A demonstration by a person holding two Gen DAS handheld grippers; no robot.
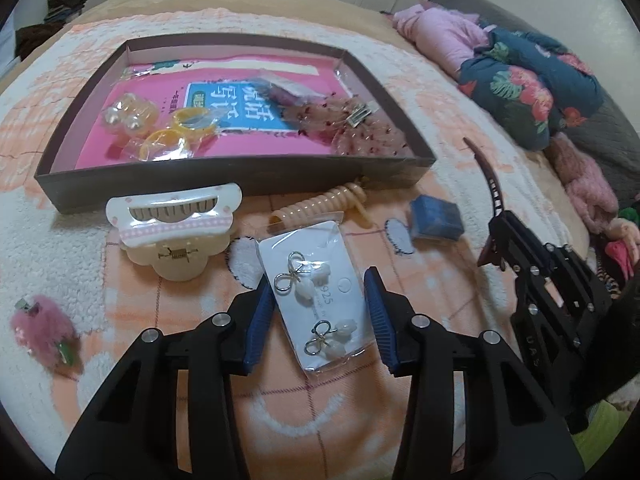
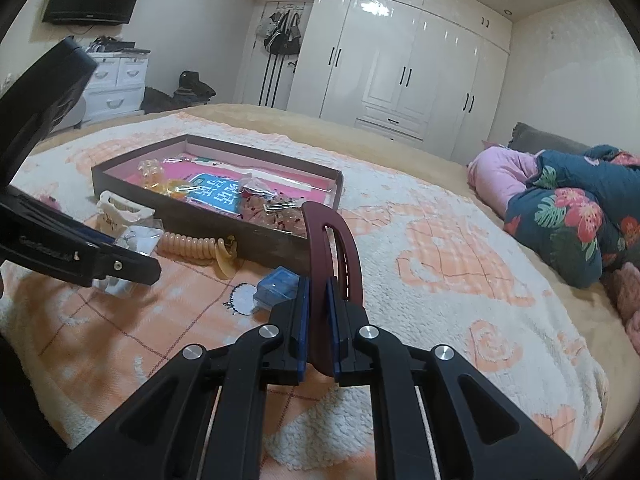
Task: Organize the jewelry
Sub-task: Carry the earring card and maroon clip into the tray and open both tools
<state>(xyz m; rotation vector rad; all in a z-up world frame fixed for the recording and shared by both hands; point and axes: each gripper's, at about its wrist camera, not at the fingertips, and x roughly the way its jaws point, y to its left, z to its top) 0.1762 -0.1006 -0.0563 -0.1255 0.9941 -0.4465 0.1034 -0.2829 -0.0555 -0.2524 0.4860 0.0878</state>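
Note:
A clear packet of bow-and-pearl earrings on a white card lies lengthwise between the blue pads of my left gripper, which is shut on its two long edges just above the peach blanket. The packet also shows in the right wrist view. My right gripper is shut on a dark red curved hair clip, which stands up out of the jaws. The same gripper and clip appear at the right of the left wrist view. A shallow brown box behind holds yellow rings and a tulle scrunchie.
On the blanket in front of the box lie a white claw clip, a beige spiral hair tie and a small blue box. A pink fluffy clip lies at the left. Folded bedding is piled at the right.

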